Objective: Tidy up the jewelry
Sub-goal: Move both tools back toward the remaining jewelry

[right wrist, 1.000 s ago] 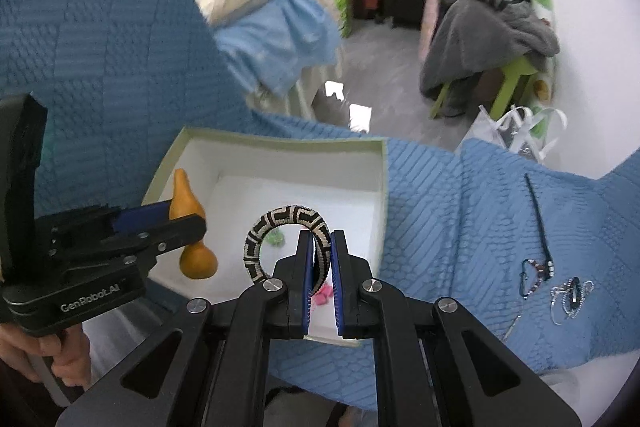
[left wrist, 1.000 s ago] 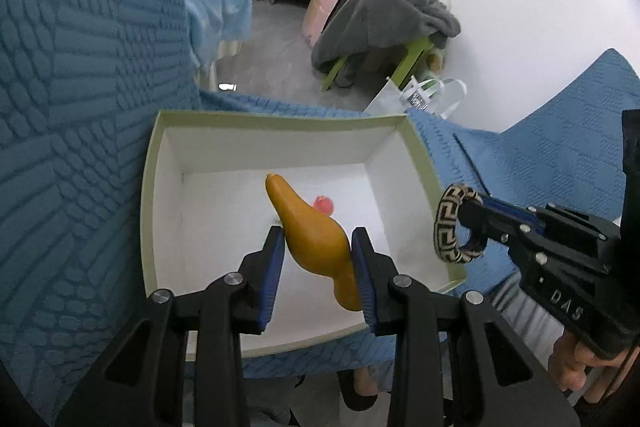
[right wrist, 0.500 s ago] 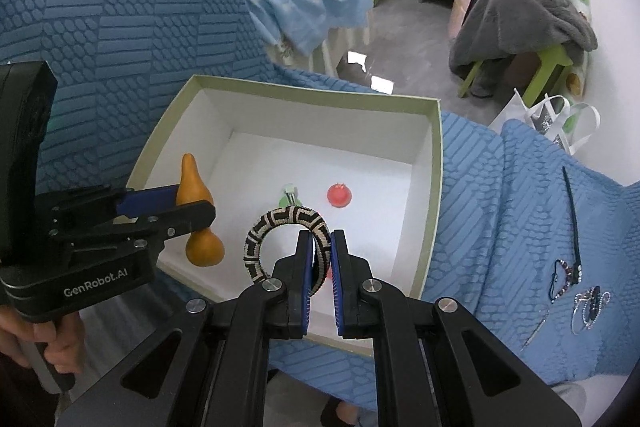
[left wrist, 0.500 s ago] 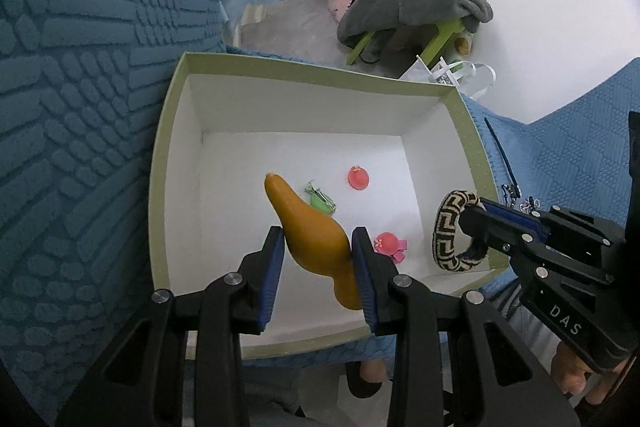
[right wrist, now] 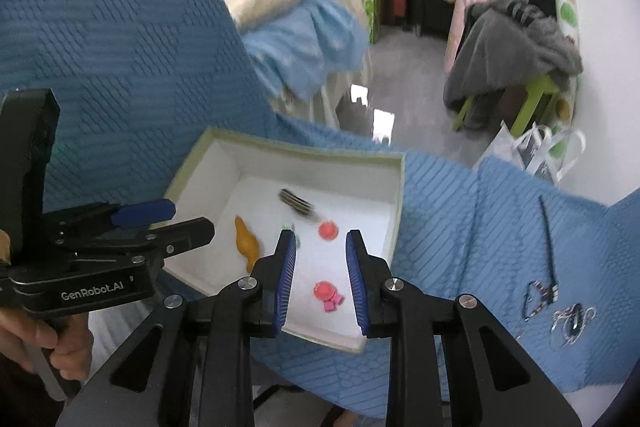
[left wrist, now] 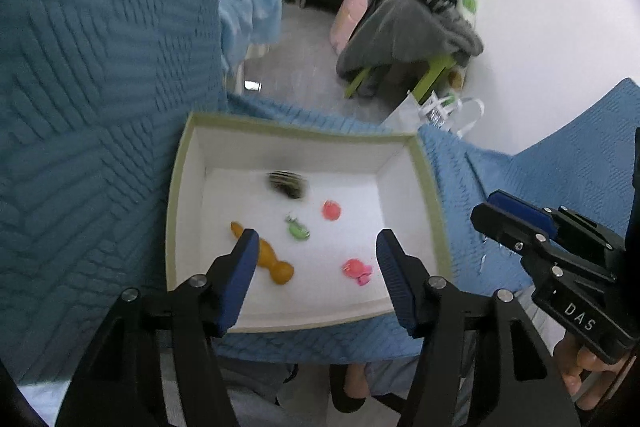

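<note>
Both my jaw pairs stand apart, gripping nothing. My left gripper (left wrist: 314, 255) hangs above the box (left wrist: 173, 227); the orange gourd pendant (left wrist: 266, 259) lies just beyond its left finger. The patterned bangle (left wrist: 287, 185), blurred, sits farther ahead. My right gripper (right wrist: 320, 259) frames 1 pink charm (right wrist: 327, 293).
</note>
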`<state>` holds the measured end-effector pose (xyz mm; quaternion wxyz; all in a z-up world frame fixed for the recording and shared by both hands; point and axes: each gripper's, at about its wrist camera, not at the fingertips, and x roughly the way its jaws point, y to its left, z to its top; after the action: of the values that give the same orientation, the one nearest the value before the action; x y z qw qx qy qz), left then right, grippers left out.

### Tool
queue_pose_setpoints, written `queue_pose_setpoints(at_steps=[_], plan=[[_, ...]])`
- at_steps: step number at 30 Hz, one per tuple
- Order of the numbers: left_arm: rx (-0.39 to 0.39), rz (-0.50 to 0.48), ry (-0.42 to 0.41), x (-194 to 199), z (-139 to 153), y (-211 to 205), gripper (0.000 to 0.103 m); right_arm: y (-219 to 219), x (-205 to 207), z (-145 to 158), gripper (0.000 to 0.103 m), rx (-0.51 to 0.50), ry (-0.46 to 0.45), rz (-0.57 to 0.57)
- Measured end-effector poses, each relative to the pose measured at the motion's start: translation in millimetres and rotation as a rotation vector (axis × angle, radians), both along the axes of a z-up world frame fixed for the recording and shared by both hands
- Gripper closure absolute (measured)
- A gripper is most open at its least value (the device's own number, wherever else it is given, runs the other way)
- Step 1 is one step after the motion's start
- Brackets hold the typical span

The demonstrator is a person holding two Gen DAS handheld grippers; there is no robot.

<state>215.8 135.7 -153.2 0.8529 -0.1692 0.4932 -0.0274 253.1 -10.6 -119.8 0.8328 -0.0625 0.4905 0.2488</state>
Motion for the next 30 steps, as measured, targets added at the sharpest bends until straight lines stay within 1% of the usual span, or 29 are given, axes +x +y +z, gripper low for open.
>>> queue_pose_setpoints(at_steps=[5,9,15,18,22,26,30], plan=[[-0.006,0.006,-0.083,-9,35,-13,0.042,-19,-7,34,0.08,0.028,-0.079,-0.021],[-0.011,-0.016,-0.142,-12,60,-31,0.042,-43,-16,59,0.08,0.038,-0.148,-0.052],[-0.02,-0.068,-0.196,-12,80,-61,0.042,-83,-27,84,0.08,0.043,-0.217,-0.114],[-0.026,-0.092,-0.22,-13,89,-73,0.042,-105,-33,92,0.08,0.046,-0.238,-0.156],[-0.025,-0.139,-0.237,-11,91,-97,0.042,-134,-38,98,0.08,0.031,-0.253,-0.217],[-0.046,-0.193,-0.229,-6,86,-125,0.042,-169,-42,101,0.08,0.013,-0.262,-0.287],[-0.061,-0.25,-0.209,-2,78,-155,0.042,-213,-49,97,0.08,-0.007,-0.255,-0.369]])
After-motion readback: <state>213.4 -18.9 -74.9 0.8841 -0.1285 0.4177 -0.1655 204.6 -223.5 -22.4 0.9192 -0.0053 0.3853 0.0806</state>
